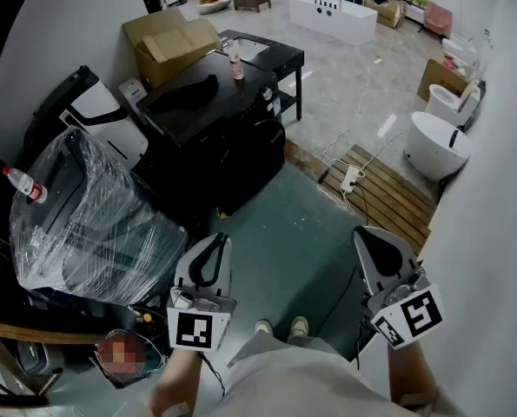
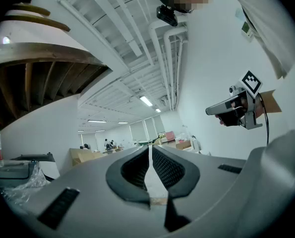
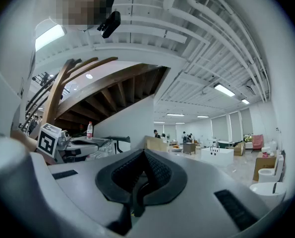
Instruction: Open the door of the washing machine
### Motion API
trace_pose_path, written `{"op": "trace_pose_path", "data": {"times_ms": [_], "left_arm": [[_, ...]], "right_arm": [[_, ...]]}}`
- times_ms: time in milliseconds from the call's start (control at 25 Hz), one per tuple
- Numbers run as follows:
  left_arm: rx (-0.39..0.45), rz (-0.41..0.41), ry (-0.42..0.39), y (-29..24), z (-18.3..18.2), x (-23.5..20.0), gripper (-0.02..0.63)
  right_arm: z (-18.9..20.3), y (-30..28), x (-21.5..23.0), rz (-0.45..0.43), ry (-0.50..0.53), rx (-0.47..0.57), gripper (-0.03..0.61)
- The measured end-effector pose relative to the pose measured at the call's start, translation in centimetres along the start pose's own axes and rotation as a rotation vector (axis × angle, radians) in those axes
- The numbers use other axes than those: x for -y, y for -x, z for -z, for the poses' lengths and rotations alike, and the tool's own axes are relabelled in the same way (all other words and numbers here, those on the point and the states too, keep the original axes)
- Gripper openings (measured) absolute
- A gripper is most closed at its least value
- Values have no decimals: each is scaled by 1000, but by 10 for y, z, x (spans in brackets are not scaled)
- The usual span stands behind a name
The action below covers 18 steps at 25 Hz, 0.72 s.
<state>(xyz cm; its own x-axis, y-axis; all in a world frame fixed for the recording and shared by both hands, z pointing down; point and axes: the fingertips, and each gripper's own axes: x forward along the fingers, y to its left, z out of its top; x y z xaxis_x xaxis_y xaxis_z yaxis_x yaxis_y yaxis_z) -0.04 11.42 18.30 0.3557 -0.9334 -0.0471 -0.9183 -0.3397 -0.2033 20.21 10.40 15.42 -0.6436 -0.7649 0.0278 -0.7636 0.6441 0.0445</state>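
- The black washing machine [image 1: 208,115] stands ahead of both grippers and to their left, well apart from them, with a stretch of teal floor [image 1: 284,233] between.
- The left gripper [image 1: 216,238] is the nearer one. It is held level over the floor, its jaws clenched tip to tip with nothing between them.
- The right gripper [image 1: 363,231] is held level further right, close to the white wall. Its jaws are pressed together and empty.
- Neither gripper touches the machine.
- The machine is a boxy, dark unit with a flat top, on which a long dark item [image 1: 188,94] lies.
- A pink cup [image 1: 237,69] stands at its far edge.
- Its front face [image 1: 245,163] is in deep shadow. A faint curved outline there may be the door [image 1: 267,142], but whether it is shut or ajar cannot be told.
- Just left of the machine sits a bulky object wrapped in clear plastic film [image 1: 84,220], with a water bottle [image 1: 25,185] lying on top.
- Behind the machine are a cardboard box [image 1: 167,42] and a low black bench [image 1: 271,52].
- To the right lie a wooden slatted platform [image 1: 384,194] and a white power strip [image 1: 349,179].
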Motion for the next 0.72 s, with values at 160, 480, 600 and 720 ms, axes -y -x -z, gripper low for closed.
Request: {"op": "trace_pose_path", "data": {"times_ms": [160, 480, 600, 720], "left_arm": [[-2, 0, 6, 1, 0, -1, 35], [-5, 2, 18, 1, 1, 1, 35], [-9, 14, 8, 0, 1, 4, 35], [-9, 33, -4, -1, -1, 8, 35]], "right_arm": [[-1, 0, 0, -2, -21, 11, 21], [0, 2, 1, -4, -18, 11, 22], [1, 3, 5, 22, -30, 13, 21], [3, 2, 12, 50, -86, 13, 244]]}}
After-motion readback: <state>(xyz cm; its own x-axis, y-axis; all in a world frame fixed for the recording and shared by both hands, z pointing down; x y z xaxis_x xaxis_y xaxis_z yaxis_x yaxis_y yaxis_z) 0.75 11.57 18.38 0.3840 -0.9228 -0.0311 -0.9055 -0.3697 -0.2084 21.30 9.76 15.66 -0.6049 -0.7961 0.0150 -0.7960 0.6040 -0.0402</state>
